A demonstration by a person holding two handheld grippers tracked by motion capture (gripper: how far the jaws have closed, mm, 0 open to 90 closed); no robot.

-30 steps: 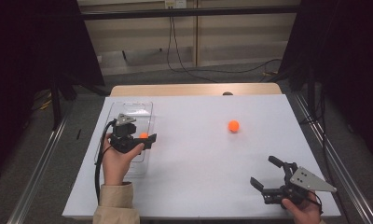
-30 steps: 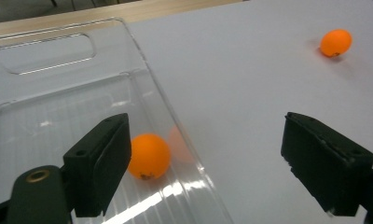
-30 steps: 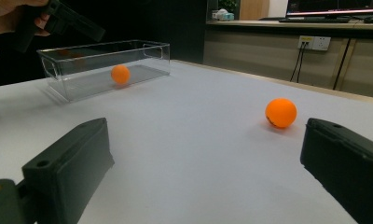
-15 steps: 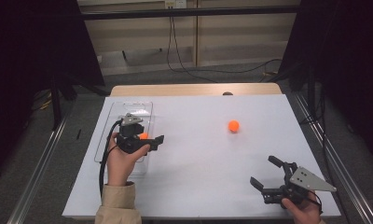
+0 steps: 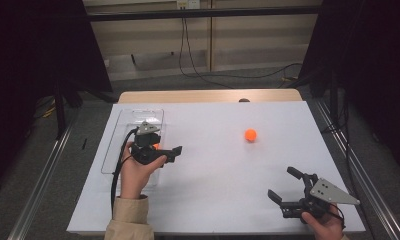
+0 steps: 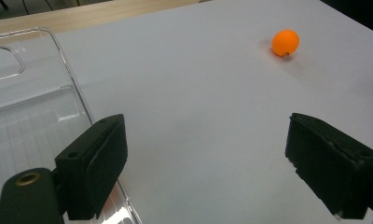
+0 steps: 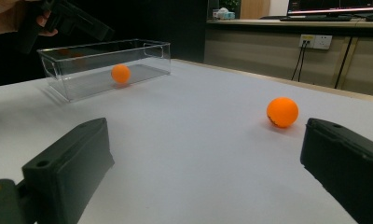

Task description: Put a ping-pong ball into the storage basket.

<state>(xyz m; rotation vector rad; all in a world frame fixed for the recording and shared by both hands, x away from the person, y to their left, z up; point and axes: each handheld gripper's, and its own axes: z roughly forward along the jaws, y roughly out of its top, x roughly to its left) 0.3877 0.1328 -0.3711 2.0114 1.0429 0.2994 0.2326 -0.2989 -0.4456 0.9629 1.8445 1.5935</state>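
Observation:
One orange ball (image 5: 250,134) rests on the white table (image 5: 213,170), right of centre; it also lies ahead of both grippers (image 6: 285,43) (image 7: 282,112). A second orange ball (image 7: 120,73) lies inside the clear plastic box (image 7: 105,60). In the high view that box (image 5: 123,135) stands at the left. My left gripper (image 5: 174,152) hangs over the box's right edge and points right. Its jaws (image 6: 205,135) have just been opening and hold nothing. My right gripper (image 5: 282,182) sits near the front right edge, open (image 7: 205,135) and empty, facing the table ball.
A wooden strip (image 5: 208,96) borders the table's far edge, with cables on the floor behind it. Metal rails (image 5: 43,170) run along both sides of the table. Dark curtains close off left and right.
My left gripper has drifted slightly right, away from the box's middle toward its right edge. The right gripper and both balls have stayed put.

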